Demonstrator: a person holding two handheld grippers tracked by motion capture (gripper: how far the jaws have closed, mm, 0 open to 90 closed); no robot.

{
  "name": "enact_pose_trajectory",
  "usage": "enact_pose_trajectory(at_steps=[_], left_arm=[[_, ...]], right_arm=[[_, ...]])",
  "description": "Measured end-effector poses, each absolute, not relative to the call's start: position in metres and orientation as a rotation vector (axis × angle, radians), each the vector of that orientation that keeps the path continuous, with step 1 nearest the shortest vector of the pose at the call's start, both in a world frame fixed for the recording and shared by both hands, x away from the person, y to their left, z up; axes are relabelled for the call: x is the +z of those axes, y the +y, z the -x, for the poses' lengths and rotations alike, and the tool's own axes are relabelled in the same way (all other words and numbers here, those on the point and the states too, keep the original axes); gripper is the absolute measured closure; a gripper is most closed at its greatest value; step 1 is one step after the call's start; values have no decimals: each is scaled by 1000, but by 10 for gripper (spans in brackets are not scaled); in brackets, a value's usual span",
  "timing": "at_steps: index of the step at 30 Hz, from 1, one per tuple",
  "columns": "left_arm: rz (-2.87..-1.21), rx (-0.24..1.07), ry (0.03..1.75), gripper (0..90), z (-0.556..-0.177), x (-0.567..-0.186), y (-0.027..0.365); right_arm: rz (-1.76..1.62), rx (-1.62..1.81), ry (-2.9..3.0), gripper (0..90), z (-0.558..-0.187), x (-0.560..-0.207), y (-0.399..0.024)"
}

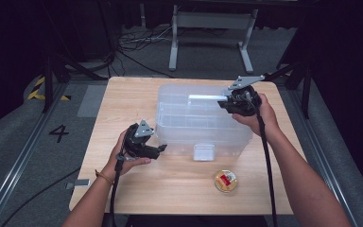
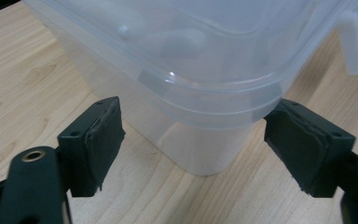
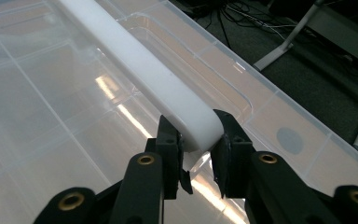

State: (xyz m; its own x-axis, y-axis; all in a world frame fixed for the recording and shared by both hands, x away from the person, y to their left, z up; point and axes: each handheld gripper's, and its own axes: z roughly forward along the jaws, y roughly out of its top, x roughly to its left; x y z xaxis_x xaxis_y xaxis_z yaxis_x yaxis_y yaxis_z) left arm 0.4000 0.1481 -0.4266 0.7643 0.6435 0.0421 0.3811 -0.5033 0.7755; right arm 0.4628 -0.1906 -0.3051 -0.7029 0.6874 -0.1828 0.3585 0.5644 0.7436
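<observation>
Right tool (image 3: pixel 196 154) pinched on the end of the white handle (image 3: pixel 158 79) atop the lid of the clear plastic storage box (image 1: pixel 203 120), pads pressed on either side of the bar. Left tool (image 2: pixel 193 144) spread wide, straddling the box's near corner just under the rim, neither pad touching yet. Box resting on the tabletop (image 1: pixel 123 104), directly ahead of both tools; white front latch (image 1: pixel 203 152) off to the left tool's far side, small round tin (image 1: pixel 226 181) well apart and out of the way. Best to keep the grip square across the handle, raise straight and slowly, and brace the corner with the left tool so the base stays down.
</observation>
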Motion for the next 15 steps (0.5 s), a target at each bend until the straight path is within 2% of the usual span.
enact_pose_trajectory(at_steps=[3,6,10,15], left_arm=[[-2164,430,754,220,-400,-426,148],[-2161,453,771,186,-400,-426,150],[-2157,446,766,231,-400,-425,155],[-2155,450,760,230,-399,-424,155]], right_arm=[[-854,991,2345,754,-462,-306,-190],[-840,998,2356,759,-459,-306,-185],[-851,987,2364,759,-461,-304,-182],[-854,987,2367,759,-462,-303,-182]])
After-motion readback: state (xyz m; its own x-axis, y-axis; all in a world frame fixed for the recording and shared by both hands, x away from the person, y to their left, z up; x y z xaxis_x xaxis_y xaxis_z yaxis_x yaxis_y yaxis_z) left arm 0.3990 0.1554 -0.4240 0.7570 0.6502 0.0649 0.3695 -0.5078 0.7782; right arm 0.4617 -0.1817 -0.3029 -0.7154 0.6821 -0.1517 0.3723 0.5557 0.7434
